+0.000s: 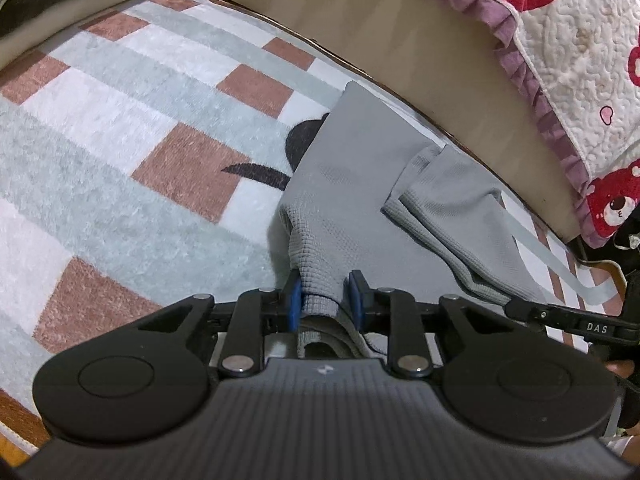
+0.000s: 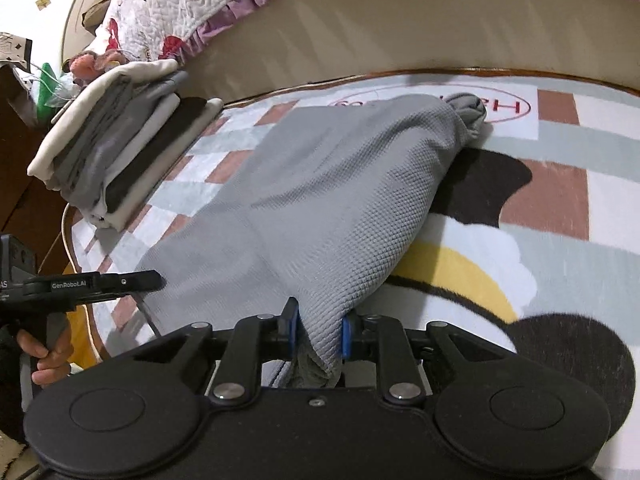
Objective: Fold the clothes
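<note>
Looked like a soft, light waffle-knit piece, this grey garment (image 2: pixel 320 184), draped across the patterned rug (image 1: pixel 120 128) beside the bed base (image 1: pixel 400 40) and sagging freely between the two holds. Held at one edge by the left gripper (image 1: pixel 325 300), blue pads closed narrow on a bunched fold of the cloth. Held likewise by the right gripper (image 2: pixel 318 334), pinched tight on a gathered corner, fabric rising from the jaws in a tent. Showed no stiffness anywhere: hung in loose ripples, slumped to the rug at the far end, bunched into a knot near the red lettering. Judged easy to lift, unlikely to slip from the padded grip thanks to the textured weave, but prone to folding crookedly under its own drape. Best taken at hems or corners, well apart, with the edge kept taut between the two holds. Doubled-over layers lay in the left wrist view, with a thin strip trailing off to the side. Sat stacked at the rug's corner, a pile of folded clothes (image 2: pixel 120 152), well apart from the grey piece.
</note>
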Demonstrator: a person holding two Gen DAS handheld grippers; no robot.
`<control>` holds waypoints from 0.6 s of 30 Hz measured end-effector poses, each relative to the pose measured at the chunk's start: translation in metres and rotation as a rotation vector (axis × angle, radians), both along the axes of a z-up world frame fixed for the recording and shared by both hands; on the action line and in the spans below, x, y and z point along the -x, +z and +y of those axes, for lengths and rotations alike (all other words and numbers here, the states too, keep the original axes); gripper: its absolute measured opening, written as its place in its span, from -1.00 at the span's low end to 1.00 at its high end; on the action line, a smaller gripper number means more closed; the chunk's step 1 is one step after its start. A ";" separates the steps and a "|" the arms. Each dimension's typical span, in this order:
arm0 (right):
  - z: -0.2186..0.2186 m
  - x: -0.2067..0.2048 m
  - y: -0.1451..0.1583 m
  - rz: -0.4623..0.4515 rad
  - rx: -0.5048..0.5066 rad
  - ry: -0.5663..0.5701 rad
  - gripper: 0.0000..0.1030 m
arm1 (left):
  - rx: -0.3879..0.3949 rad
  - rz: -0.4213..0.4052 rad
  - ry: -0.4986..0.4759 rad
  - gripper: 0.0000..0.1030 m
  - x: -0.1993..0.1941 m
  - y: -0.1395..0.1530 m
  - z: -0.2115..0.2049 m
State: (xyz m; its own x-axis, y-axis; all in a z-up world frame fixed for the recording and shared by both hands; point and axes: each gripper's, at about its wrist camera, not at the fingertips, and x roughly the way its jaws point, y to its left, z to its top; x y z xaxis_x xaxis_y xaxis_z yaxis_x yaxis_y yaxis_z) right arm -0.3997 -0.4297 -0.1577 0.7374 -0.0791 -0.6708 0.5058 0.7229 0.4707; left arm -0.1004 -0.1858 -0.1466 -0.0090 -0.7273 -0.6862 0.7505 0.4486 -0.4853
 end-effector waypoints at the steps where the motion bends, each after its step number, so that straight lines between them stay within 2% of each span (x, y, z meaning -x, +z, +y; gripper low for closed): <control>1: 0.000 0.001 -0.001 0.002 -0.008 0.000 -0.46 | -0.005 -0.003 0.001 -0.55 0.000 0.000 -0.001; 3: -0.001 0.003 -0.004 0.005 -0.039 0.003 -0.34 | -0.017 -0.011 0.003 -0.48 -0.001 -0.001 -0.002; 5: -0.001 0.005 -0.007 -0.002 -0.082 0.008 -0.17 | -0.071 -0.087 -0.009 -0.27 0.004 -0.002 -0.009; 7: -0.002 0.007 -0.014 -0.013 -0.166 0.011 0.11 | -0.101 -0.162 -0.051 -0.12 0.011 -0.005 -0.017; 8: -0.003 0.006 -0.018 -0.017 -0.216 0.013 0.14 | -0.089 -0.164 -0.064 -0.06 0.013 -0.006 -0.019; 10: -0.006 0.006 -0.025 -0.039 -0.283 0.000 0.25 | -0.041 -0.113 -0.070 0.28 0.011 -0.009 -0.022; 12: -0.009 0.005 -0.030 -0.065 -0.325 -0.019 0.38 | 0.026 -0.034 -0.067 0.33 0.007 -0.014 -0.022; 13: -0.010 0.004 -0.032 -0.079 -0.347 -0.028 0.42 | 0.047 -0.009 -0.068 0.24 0.005 -0.016 -0.023; 14: -0.011 0.004 -0.034 -0.092 -0.368 -0.037 0.42 | 0.068 0.015 -0.069 -0.07 0.004 -0.019 -0.024; 15: -0.012 0.003 -0.037 -0.105 -0.389 -0.047 0.42 | 0.069 0.016 -0.076 -0.71 0.005 -0.019 -0.025; 16: -0.014 0.003 -0.039 -0.118 -0.411 -0.056 0.38 | 0.069 0.017 -0.083 -0.72 0.007 -0.020 -0.026; 17: -0.014 0.002 -0.040 -0.125 -0.409 -0.058 0.24 | 0.077 -0.009 -0.086 -0.72 0.010 -0.013 -0.026; 18: -0.011 0.001 -0.036 -0.114 -0.360 -0.044 -0.34 | 0.084 -0.034 -0.088 -0.73 0.014 -0.006 -0.025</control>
